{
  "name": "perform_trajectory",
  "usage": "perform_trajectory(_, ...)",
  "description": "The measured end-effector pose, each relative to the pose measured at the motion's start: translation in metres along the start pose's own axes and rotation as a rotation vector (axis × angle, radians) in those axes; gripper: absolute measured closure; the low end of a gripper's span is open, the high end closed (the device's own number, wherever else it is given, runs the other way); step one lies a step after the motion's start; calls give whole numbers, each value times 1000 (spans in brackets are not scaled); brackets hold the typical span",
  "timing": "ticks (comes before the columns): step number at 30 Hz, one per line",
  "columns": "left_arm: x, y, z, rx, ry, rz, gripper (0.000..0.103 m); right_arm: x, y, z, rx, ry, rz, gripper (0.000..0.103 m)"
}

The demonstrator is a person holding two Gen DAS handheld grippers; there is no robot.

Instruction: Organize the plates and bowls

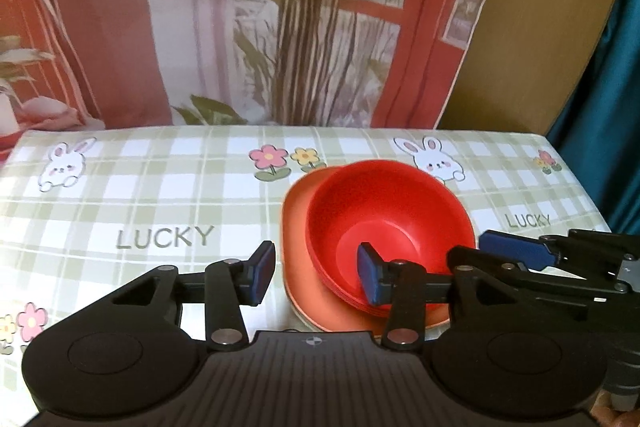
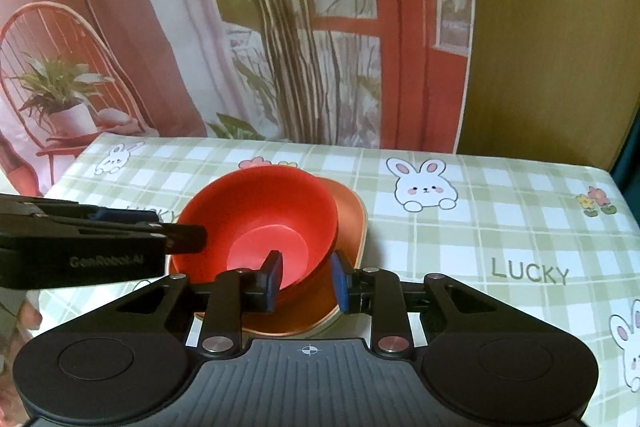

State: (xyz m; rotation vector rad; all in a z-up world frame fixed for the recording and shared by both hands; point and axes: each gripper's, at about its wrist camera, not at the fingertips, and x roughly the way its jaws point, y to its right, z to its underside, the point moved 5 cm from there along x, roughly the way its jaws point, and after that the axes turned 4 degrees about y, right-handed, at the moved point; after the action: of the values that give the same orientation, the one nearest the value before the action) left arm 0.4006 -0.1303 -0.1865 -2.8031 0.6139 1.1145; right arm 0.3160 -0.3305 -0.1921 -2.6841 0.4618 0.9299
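My left hand-held gripper (image 1: 316, 273) stands part open, its right pad inside the top red bowl (image 1: 386, 215), the left pad outside and clear. My right hand-held gripper (image 2: 306, 279) straddles the near wall of that bowl, pads apart. The nested bowls sit on orange plates (image 1: 298, 227) on the checked bench (image 1: 160, 195).
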Motion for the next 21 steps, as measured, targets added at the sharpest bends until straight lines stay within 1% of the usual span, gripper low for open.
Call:
perform_trajectory(10,-50,2,-2,-1,86,-36,53,-43,-2,-3,-36,72,0,77)
perform_trajectory(12,-60,3,0,-3,107,-48,49,-51,-2,-2,-45,84,1,77)
perform_trajectory(18,-89,9,10,-3,169,-68,49,-76,-2,2,-53,120,-4,76)
perform_trajectory(21,-101,11,16,-4,186,-70,49,-88,-3,4,-55,137,-4,76)
